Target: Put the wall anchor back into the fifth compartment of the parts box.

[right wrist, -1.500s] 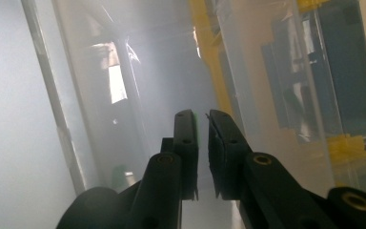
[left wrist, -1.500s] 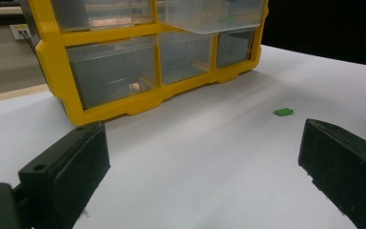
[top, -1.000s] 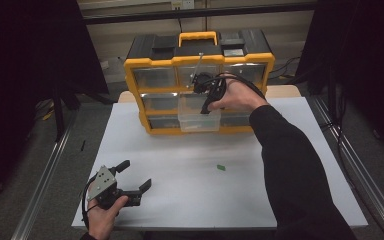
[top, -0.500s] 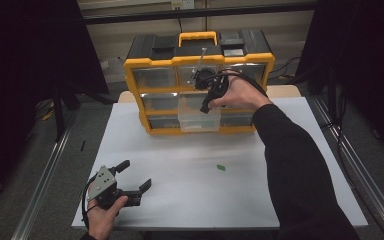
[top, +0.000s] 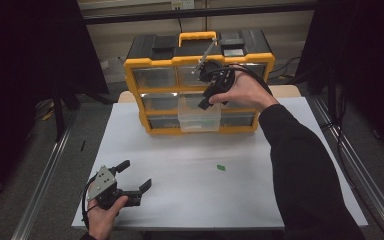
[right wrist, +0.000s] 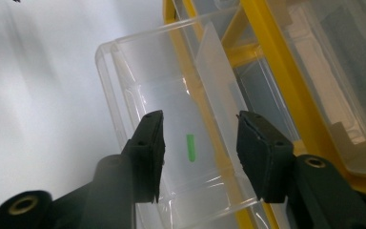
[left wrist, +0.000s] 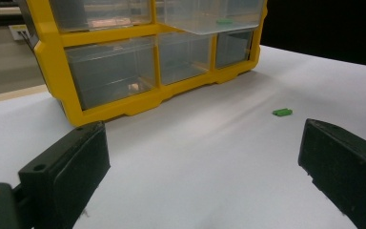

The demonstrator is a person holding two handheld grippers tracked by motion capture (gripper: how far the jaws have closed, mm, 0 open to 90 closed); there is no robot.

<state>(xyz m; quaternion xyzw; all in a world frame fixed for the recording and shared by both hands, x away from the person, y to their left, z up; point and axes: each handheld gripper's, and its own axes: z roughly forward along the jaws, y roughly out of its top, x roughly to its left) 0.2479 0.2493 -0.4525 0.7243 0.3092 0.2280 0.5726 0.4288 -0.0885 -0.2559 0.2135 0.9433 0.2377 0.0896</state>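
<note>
From the high view, the right arm reaches forward across the white table, its hand holding the right gripper tipped down over a clear drawer pulled out of the yellow organizer at the far edge. The left gripper rests low near the table's near left corner, jaws spread and empty. A green piece lies on open table between them, well apart from both.

In the left gripper view, the wide jaws frame bare tabletop; the green piece lies ahead, the organizer beyond.

In the right gripper view, the jaws have just been opening and grip nothing. Below them a second green piece lies on the drawer floor, clear of its walls.
</note>
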